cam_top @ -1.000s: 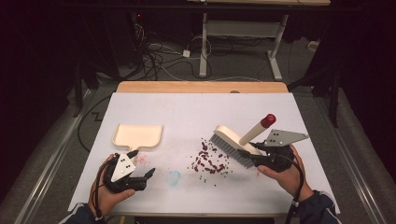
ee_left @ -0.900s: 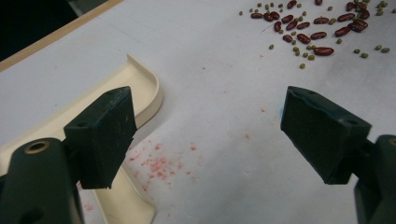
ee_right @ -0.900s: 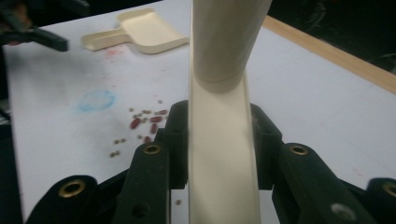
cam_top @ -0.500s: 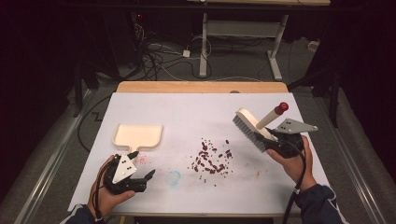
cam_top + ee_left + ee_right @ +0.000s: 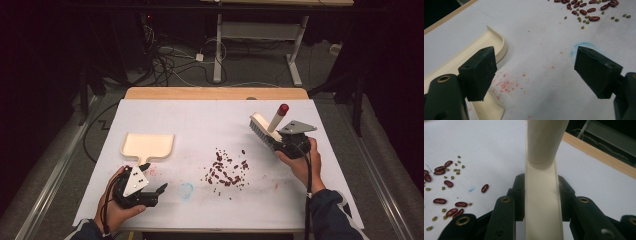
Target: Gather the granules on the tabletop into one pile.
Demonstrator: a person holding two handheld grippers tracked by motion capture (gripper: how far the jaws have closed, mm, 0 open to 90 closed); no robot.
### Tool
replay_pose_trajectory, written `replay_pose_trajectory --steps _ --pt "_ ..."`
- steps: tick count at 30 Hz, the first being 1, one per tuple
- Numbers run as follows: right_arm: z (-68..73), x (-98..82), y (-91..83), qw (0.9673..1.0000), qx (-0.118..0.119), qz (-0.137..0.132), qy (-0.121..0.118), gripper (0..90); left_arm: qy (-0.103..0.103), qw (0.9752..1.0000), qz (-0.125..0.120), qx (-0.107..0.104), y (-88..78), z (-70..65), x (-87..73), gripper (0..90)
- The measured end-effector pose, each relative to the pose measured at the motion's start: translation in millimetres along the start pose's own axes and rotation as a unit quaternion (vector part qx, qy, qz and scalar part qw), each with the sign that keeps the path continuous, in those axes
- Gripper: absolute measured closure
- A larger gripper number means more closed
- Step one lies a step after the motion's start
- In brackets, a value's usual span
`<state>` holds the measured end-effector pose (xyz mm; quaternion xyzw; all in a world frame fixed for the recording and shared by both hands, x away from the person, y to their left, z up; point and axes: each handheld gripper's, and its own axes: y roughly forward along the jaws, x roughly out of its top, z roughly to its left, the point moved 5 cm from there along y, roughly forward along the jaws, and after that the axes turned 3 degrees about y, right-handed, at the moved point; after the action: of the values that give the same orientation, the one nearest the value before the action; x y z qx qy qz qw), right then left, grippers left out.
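A cream hand brush with a red-tipped handle is held above the right side of the table. My right gripper is shut on the brush; its jaws squeeze the cream body just below the handle. A scatter of red beans and small green ones lies mid-table, also seen as beans left of the brush. A cream dustpan rests flat at the left. My left gripper stands open near the front edge, below the dustpan, with bare table between its jaws.
The white table cover has a wooden strip along the far edge. A blue smudge and pink stains mark the surface near my left gripper. Cables and desk legs lie on the floor beyond.
My right gripper has carried the brush up and to the right, away from the bean pile. The left gripper has stayed put.
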<state>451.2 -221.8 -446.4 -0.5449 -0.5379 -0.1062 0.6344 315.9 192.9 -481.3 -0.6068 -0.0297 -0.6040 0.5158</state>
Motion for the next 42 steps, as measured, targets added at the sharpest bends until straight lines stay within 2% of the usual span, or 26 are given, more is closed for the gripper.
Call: replay_pose_trajectory --steps 2,4,5,7,8,9,11,12,13,14,17,18,20,21,22,24,27,29,34,37,40,42 --pt "4.4 1.2 10.5 0.9999 -0.007 0.003 -0.008 67.8 0.004 1.0000 0.003 -0.002 1.8 -1.2 0.4 17.7" --pt "6.9 2.1 13.4 0.9999 -0.008 0.004 -0.011 67.9 0.006 1.0000 0.006 -0.005 2.9 -2.3 0.3 17.7" --pt "13.3 4.4 18.2 0.9996 -0.012 0.007 -0.023 67.9 0.006 0.9999 0.007 -0.005 2.9 -2.5 0.4 17.7" --pt "22.0 6.5 22.4 0.9994 -0.005 0.009 -0.032 67.9 0.007 0.9999 0.006 -0.006 2.7 -2.5 0.4 17.7" --pt "22.0 6.5 22.4 0.9994 -0.005 0.009 -0.032 67.9 0.007 0.9999 0.006 -0.006 2.9 -2.4 0.1 17.7" --pt "32.6 8.2 25.8 0.9989 0.000 0.013 -0.045 67.9 0.006 0.9999 0.007 -0.006 2.9 -2.4 -0.1 17.7" --pt "44.3 8.9 28.0 0.9981 0.006 0.019 -0.059 67.8 0.006 0.9999 0.007 -0.008 2.7 -2.7 -0.2 17.7" --pt "49.4 9.2 28.8 0.9973 0.009 0.021 -0.070 67.8 0.007 0.9999 0.008 -0.008 2.7 -3.0 -0.2 17.7" --pt "49.4 9.2 28.8 0.9973 0.009 0.021 -0.070 67.8 0.009 0.9999 0.008 -0.008 2.7 -3.3 -0.3 17.7" --pt "58.9 9.8 29.3 0.9963 0.013 0.023 -0.082 67.8 0.009 0.9999 0.008 -0.009 2.6 -3.4 -0.3 17.7" --pt "71.1 11.2 28.4 0.9957 0.033 0.017 -0.085 67.7 0.010 0.9998 0.010 -0.010 2.9 -3.3 -0.5 17.7" --pt "71.1 11.2 28.4 0.9957 0.033 0.017 -0.085 67.7 0.010 0.9998 0.011 -0.010 3.1 -3.4 -0.5 17.7" --pt "85.8 11.2 27.5 0.9938 0.048 0.013 -0.099 67.7 0.011 0.9998 0.011 -0.011 3.2 -3.5 -0.4 17.7" --pt "85.8 11.2 27.5 0.9938 0.048 0.013 -0.099 67.7 0.010 0.9998 0.011 -0.011 3.3 -3.5 -0.4 17.7" --pt "95.8 11.4 26.9 0.9923 0.057 0.010 -0.109 67.7 0.010 0.9998 0.012 -0.010 3.3 -3.4 -0.4 17.7" --pt "105.0 11.6 25.6 0.9906 0.067 0.007 -0.119 67.7 0.008 0.9999 0.010 -0.010 2.8 -3.4 -0.5 17.7" --pt "113.0 11.0 23.3 0.9891 0.075 0.006 -0.127 67.7 0.009 0.9999 0.010 -0.011 2.3 -3.4 -0.8 17.7" --pt "120.5 10.3 19.7 0.9866 0.088 0.004 -0.138 67.7 0.009 0.9998 0.011 -0.011 2.3 -3.4 -1.0 17.7" --pt "124.6 9.4 11.4 0.9843 0.106 -0.001 -0.141 67.7 0.010 0.9998 0.011 -0.012 1.6 -3.8 -1.1 17.7" --pt "124.4 8.6 7.5 0.9829 0.106 0.001 -0.150 67.7 0.010 0.9998 0.012 -0.010 1.7 -3.6 -1.4 17.7" --pt "121.6 10.2 5.5 0.9835 0.099 -0.005 -0.151 67.8 0.014 0.9997 0.015 -0.012 2.3 -4.6 -1.5 17.7" --pt "114.7 14.9 1.5 0.9852 0.104 -0.016 -0.135 67.9 0.015 0.9997 0.017 -0.012 2.6 -5.2 -1.4 17.7"
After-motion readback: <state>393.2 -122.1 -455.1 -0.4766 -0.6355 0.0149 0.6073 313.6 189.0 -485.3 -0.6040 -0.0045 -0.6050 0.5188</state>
